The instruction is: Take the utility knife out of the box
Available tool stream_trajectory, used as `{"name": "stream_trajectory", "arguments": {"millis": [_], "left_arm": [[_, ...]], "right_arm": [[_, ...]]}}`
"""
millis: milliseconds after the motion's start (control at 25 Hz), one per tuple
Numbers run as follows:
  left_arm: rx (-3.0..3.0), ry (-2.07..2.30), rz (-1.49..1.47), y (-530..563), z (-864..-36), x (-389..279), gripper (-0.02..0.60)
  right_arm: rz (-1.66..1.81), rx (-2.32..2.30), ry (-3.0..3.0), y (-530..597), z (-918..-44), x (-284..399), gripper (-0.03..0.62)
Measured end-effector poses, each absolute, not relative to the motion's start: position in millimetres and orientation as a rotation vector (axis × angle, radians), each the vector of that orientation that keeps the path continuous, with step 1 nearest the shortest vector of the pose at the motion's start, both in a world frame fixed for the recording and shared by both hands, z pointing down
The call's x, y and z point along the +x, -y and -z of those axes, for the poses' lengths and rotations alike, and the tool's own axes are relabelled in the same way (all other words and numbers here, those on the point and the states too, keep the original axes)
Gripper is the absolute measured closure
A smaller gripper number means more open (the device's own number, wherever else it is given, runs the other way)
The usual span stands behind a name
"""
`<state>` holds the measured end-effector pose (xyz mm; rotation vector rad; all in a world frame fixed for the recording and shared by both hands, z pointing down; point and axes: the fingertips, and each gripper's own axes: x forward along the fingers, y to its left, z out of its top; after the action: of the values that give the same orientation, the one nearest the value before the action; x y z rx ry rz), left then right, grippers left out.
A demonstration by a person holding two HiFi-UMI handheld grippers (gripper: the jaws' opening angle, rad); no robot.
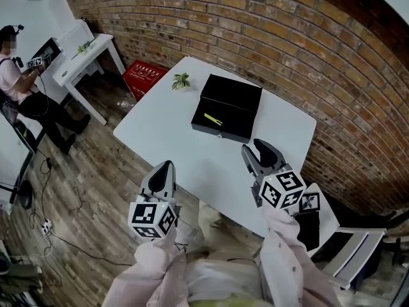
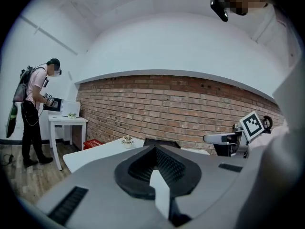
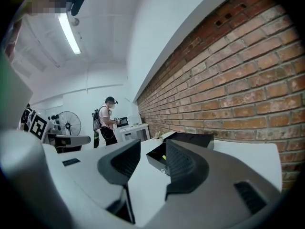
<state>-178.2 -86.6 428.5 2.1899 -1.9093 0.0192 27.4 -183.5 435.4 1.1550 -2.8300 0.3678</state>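
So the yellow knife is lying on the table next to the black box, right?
Not quite. The yellow knife is lying inside the open black box, not on the table next to it. The head view shows it.

A yellow utility knife (image 1: 213,119) lies flat inside the open black box (image 1: 228,107) on the table.

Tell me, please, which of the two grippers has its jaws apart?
The right gripper: its jaws stand apart with nothing between them, pointing toward the black box, while the left gripper has its jaws closed together.
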Motion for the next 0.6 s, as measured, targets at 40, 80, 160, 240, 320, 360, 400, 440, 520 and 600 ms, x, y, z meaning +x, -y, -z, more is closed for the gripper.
{"name": "stream_trajectory", "arguments": {"millis": [40,80,160,240,320,360,400,440,520,600], "left_arm": [[2.187,1.904,-0.021,94,-430,-182,0.589],[2.185,1.899,-0.024,102,-432,-186,0.589],[2.185,1.887,-0.03,119,-434,-192,0.589],[2.184,1.877,-0.036,134,-435,-198,0.589],[2.179,1.863,-0.042,147,-437,-204,0.589],[2.177,1.854,-0.043,154,-438,-206,0.589],[2.175,1.844,-0.045,160,-440,-208,0.589],[2.173,1.835,-0.047,166,-442,-210,0.589],[2.171,1.819,-0.053,178,-446,-214,0.589],[2.168,1.796,-0.062,190,-451,-215,0.589]], "right_arm": [[-0.375,1.155,2.823,190,-438,24,0.445],[-0.38,1.155,2.815,196,-440,20,0.445],[-0.389,1.158,2.8,210,-443,15,0.445],[-0.4,1.159,2.786,223,-446,9,0.445],[-0.413,1.156,2.771,234,-449,1,0.445],[-0.418,1.155,2.763,240,-451,-2,0.445],[-0.421,1.154,2.756,246,-453,-5,0.445],[-0.422,1.151,2.749,251,-455,-9,0.445],[-0.42,1.142,2.738,263,-458,-15,0.445],[-0.426,1.118,2.727,273,-462,-21,0.445]]}}
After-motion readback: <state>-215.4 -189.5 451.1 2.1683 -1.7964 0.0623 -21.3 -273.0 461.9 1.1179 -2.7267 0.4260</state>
